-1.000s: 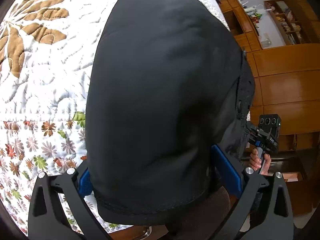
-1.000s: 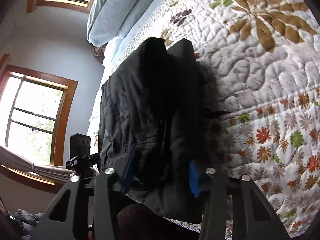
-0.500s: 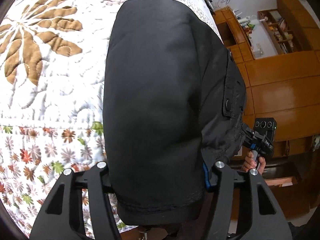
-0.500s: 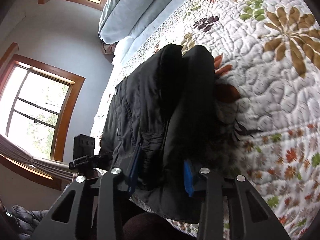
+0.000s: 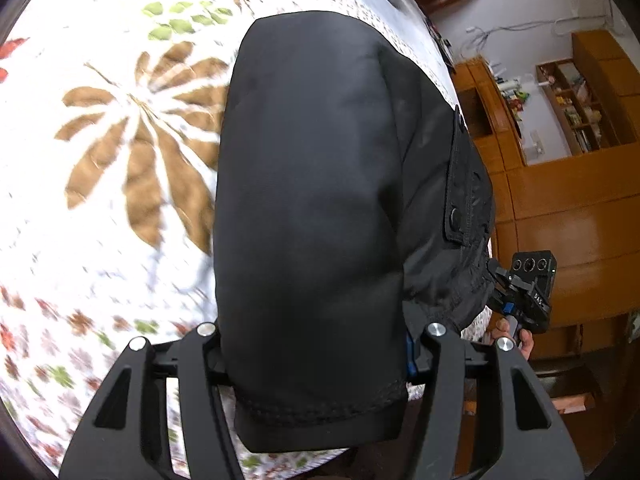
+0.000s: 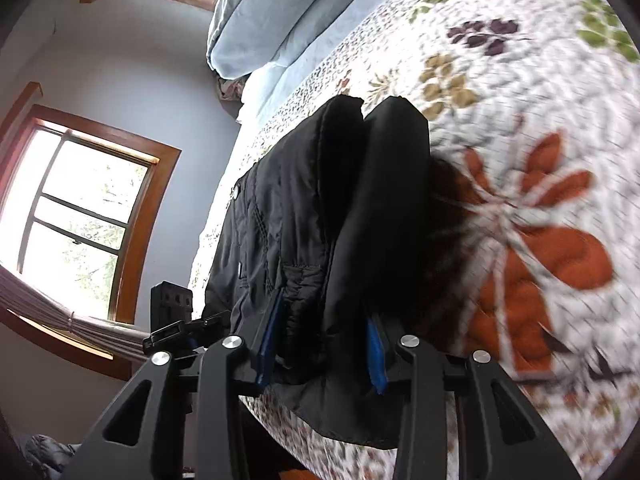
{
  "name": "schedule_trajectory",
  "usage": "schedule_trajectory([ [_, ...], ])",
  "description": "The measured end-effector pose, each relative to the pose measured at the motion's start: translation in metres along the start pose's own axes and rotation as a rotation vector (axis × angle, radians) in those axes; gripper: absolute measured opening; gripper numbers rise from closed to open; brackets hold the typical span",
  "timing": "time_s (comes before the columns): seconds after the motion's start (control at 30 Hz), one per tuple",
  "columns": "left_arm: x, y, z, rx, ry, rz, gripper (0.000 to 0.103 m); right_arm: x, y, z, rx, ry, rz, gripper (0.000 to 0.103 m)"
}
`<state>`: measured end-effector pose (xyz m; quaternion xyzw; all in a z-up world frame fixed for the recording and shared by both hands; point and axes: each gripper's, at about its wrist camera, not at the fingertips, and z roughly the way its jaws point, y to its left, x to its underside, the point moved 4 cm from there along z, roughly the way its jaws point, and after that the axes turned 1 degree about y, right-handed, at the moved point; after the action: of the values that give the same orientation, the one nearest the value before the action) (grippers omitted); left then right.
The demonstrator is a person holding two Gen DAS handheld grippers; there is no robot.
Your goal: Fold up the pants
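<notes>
- The left tool (image 5: pixel 316 344) has narrowed from wide open and now clamps the hem end of the black pants (image 5: pixel 320 200).
- The right tool (image 6: pixel 320 340) grips the bunched waist end.
- The pants lie folded on the floral quilt (image 5: pixel 120 140); both ends held, they look ready to be carried into the next fold.

One pair of black pants (image 5: pixel 312 216) lies at centre; one floral quilt (image 5: pixel 112 184) at nine o'clock. Two grippers (image 5: pixel 316 344) (image 6: pixel 320 344) at six. Two windows (image 6: pixel 80 208), nine and twelve. Two pillows (image 6: pixel 256 12), twelve.
</notes>
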<state>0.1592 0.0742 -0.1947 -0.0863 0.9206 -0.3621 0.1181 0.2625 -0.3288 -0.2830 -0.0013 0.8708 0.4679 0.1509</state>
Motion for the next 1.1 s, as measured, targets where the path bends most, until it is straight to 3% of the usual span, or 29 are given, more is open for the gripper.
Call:
schedule_trajectory([
  [0.37, -0.021, 0.022, -0.020, -0.044, -0.030, 0.018, 0.059, -0.017, -0.004, 0.020, -0.010, -0.011, 0.021, 0.038],
  [0.73, 0.007, 0.022, -0.031, -0.033, -0.051, 0.022, 0.066, -0.014, -0.017, 0.018, -0.045, -0.008, 0.044, 0.039],
  [1.1, 0.007, 0.011, -0.026, -0.031, -0.049, 0.015, 0.068, -0.021, -0.022, 0.024, -0.052, -0.002, 0.059, 0.041],
])
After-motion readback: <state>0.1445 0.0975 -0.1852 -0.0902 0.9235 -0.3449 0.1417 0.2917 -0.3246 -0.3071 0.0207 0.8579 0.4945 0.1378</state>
